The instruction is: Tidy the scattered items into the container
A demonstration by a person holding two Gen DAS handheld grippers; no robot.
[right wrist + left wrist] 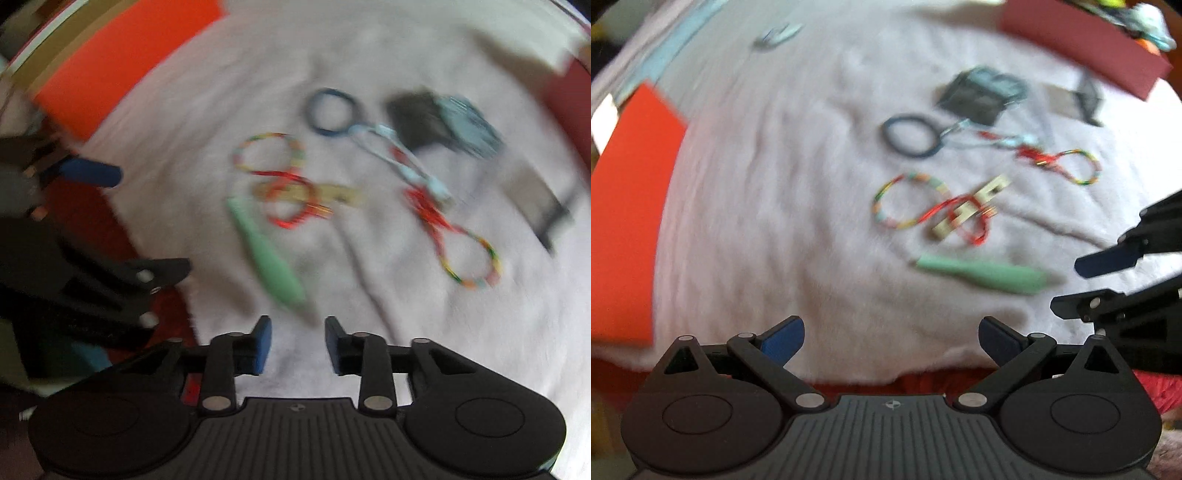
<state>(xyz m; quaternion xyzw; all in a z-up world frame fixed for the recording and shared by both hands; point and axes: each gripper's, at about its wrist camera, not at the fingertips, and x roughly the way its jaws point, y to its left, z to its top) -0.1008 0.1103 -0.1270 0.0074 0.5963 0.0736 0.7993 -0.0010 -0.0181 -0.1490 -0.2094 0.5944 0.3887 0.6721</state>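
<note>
- Several small items lie scattered on a pale fuzzy cloth [757,206], none lifted, so the tidying looks to be at its start, with a first pick to be chosen.
- Both claws hang above the spread, pointing steeply down. The left gripper [891,338] has its jaws spread wide with nothing between them. The right gripper [297,345] has its jaws part-way in, with a clear gap and only cloth showing between the blue pads.
- Nearest the right gripper lies a green clip [267,254], long, slim and tapered, flat on the cloth just ahead of its fingertips; it seems the likely first target.
- Beyond it a red bangle [291,206] overlaps a cream hair clip [341,194] and touches a multicoloured bangle [269,155]; a dark blue ring [330,112] lies farther off.
- A dark red box [1082,48] at the cloth's far edge may be the container, though blur makes that uncertain.
- Next move: lower the right gripper over the green clip, jaws across its narrow width, and close.
</note>
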